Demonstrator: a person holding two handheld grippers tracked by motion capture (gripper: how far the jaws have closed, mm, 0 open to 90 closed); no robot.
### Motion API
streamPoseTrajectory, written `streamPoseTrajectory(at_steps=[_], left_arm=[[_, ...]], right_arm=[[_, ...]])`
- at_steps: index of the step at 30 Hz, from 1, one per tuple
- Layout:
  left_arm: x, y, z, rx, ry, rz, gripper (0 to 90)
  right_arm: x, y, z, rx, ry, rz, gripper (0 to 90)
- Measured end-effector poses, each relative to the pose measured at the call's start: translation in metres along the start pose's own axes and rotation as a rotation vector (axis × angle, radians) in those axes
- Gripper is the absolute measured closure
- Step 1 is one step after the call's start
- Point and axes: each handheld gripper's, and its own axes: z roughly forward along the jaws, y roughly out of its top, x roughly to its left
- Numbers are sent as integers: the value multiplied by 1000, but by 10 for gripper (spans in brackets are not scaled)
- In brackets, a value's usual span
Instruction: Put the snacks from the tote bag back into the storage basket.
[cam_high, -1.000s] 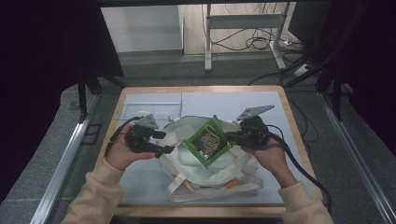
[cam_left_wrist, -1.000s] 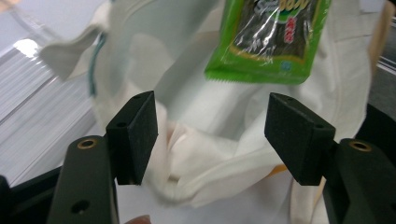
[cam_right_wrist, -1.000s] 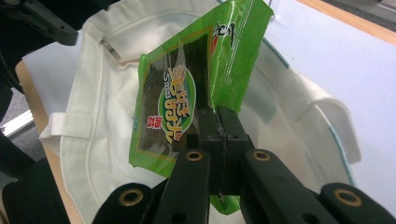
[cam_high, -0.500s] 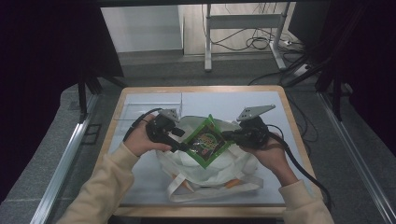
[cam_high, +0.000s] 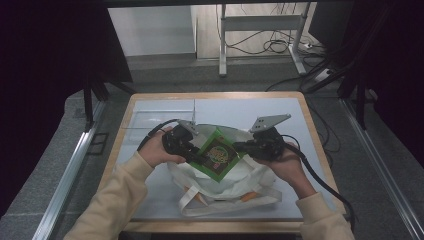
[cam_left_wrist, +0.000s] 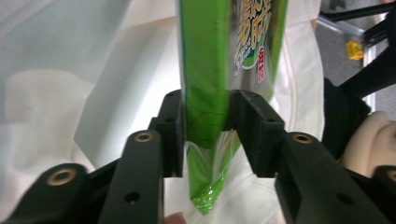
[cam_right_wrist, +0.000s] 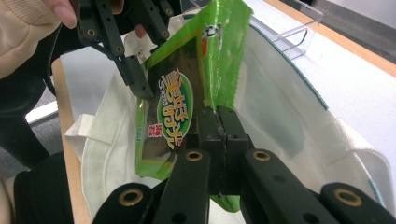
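A green snack packet (cam_high: 217, 154) hangs upright over the mouth of a white cloth tote bag (cam_high: 230, 192) lying on the table. My right gripper (cam_high: 239, 147) is shut on the packet's right edge; in the right gripper view its jaws (cam_right_wrist: 219, 116) pinch the green film (cam_right_wrist: 173, 112). My left gripper (cam_high: 197, 156) is at the packet's left edge. Its jaws have just been closing, and in the left gripper view (cam_left_wrist: 205, 116) both pads touch the packet (cam_left_wrist: 205, 70) between them. The bag's cloth (cam_left_wrist: 56, 102) lies behind. The left gripper (cam_right_wrist: 135, 79) also appears in the right gripper view.
The pale table top (cam_high: 280, 107) has a wooden rim. A clear plastic stand (cam_high: 150, 122) sits at the back left, near the left hand. Metal frame legs (cam_high: 222, 45) and floor cables lie beyond the table's far edge. Rails run along both sides.
The left hand has moved right to the packet, and its jaws have narrowed onto the packet's left edge. The right hand and the packet have stayed put.
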Motion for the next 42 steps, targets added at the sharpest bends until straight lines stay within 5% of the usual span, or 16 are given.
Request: streamPoseTrajectory(at_steps=[9, 14, 20, 29, 42], left_arm=[[0, -7, -7, -22, -34, -15, 730], [-5, -9, -9, -30, 0, -19, 732], [-9, -11, -14, -46, 49, -20, 733], [-14, -22, -24, -129, 93, -50, 732], [-21, -37, -29, -233, 142, -74, 732]], right_arm=[[3, 0, 1, -9, -28, -60, 866], [5, -1, 2, -26, -47, -73, 793], [9, -1, -3, -52, -124, -98, 608], [13, -7, -16, -109, -187, -36, 441], [18, -30, -14, -101, -155, 73, 376]])
